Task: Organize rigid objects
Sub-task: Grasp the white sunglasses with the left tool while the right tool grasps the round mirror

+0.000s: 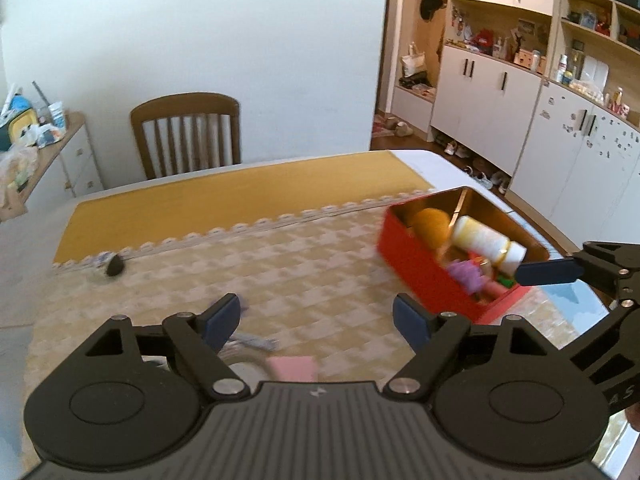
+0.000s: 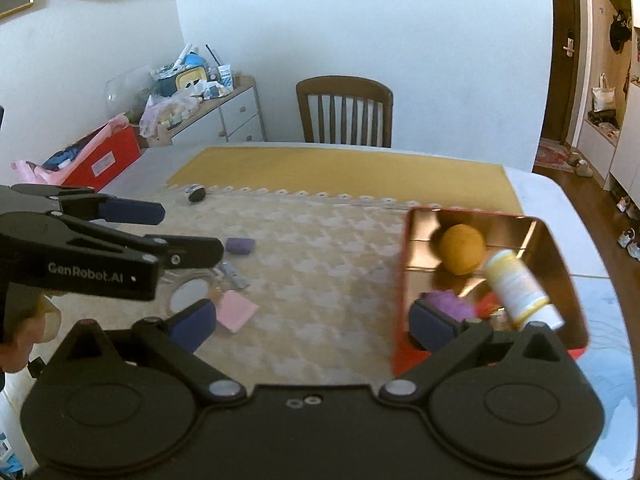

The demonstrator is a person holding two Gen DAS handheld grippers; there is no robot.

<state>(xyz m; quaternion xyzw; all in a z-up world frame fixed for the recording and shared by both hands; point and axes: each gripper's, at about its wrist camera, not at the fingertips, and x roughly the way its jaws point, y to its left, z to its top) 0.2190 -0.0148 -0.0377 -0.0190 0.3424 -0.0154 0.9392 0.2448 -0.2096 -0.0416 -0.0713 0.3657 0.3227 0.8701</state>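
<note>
Red tin (image 2: 404,280) holding bottle (image 2: 516,284) beside right tool (image 2: 312,320), both tools gaping, empty

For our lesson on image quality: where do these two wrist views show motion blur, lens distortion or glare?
Left wrist view: the red tin box and white bottle with yellow label are smeared by motion; the cabinets bow with fisheye. Right wrist view: the same bottle is blurred, the tin's gold lining glints, and the doorway curves.

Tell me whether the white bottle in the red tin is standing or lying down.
Lying down. The white bottle rests tilted on its side across the other items inside the red tin, cap end toward the camera.
</note>
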